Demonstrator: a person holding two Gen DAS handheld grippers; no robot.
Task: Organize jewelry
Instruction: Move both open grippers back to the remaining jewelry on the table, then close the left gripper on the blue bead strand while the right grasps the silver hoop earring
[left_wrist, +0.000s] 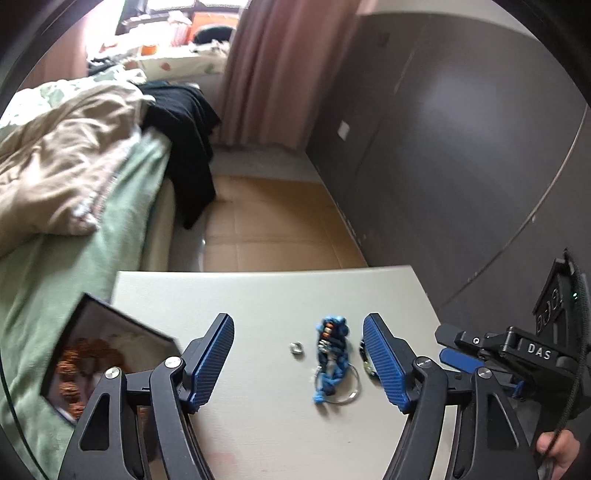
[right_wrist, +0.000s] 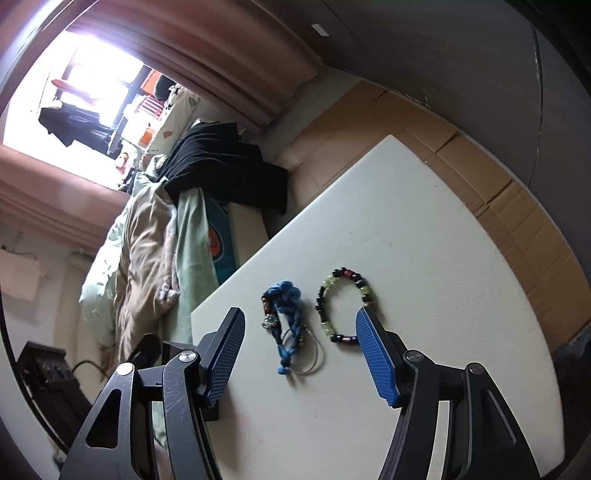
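I see the blue braided cord (left_wrist: 331, 360) with its wire ring lying on the pale bench (left_wrist: 258, 295), between my left claw (left_wrist: 298, 360)'s wide-open fingers. A small silver ring (left_wrist: 296, 348) sits just beside it. Beyond my right claw (right_wrist: 300, 354), also spread open and empty, a bracelet of black and green beads (right_wrist: 341, 306) lies near the cord. At the bench's left edge, a dark box (left_wrist: 110, 354) holds a brown beaded strand. A bed (left_wrist: 74, 184) and cardboard-covered floor (left_wrist: 273, 221) lie beyond.
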